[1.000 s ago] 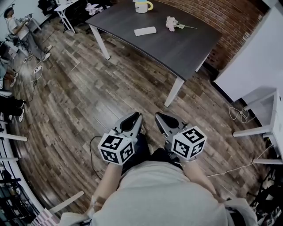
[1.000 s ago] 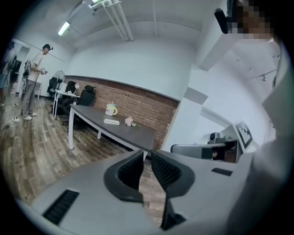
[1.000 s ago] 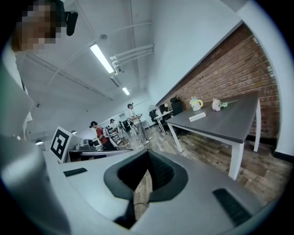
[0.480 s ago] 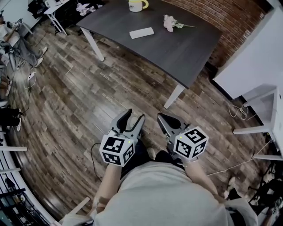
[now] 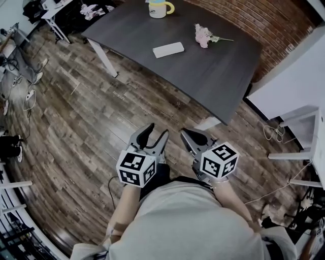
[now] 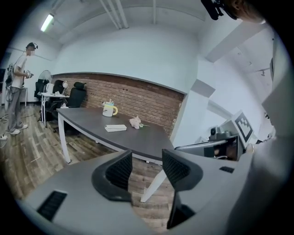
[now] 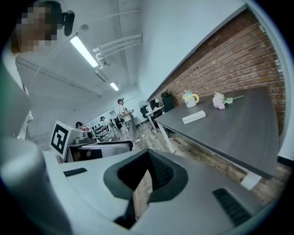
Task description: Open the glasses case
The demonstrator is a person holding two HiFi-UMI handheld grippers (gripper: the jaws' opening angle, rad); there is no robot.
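- The left gripper's (image 5: 156, 131) fingers (image 6: 120, 170) stand wide apart. They have just been opening, and between them there is only floor and a table leg further off.
- The right gripper's (image 5: 190, 135) fingers (image 7: 161, 170) are drawn together and meet at the tips, leaving only a thin slit lower down. They hold nothing.
- The two grippers are side by side in front of the person's body, each with its marker cube towards the person. They are near each other but apart, and both point ahead and a little down.
- Both hang over the wooden floor (image 5: 76, 117), short of the dark table (image 5: 203, 76). The table's near corner is just ahead of the right gripper.
- The glasses case (image 5: 168, 50) is a pale, flat oblong lying shut near the middle of the tabletop, a little in from the long edge that faces the person. It is well apart from both grippers, and nothing touches it.
- A mug (image 5: 158, 7) with a yellow handle stands beyond the case, by the table's far edge.
- A pink flower (image 5: 204, 35) lies to the right of the case, towards the edge that runs along the brick wall (image 5: 264, 25).
- In the left gripper view, another person (image 6: 18, 92) stands on the floor far off to the left, past the table's end.
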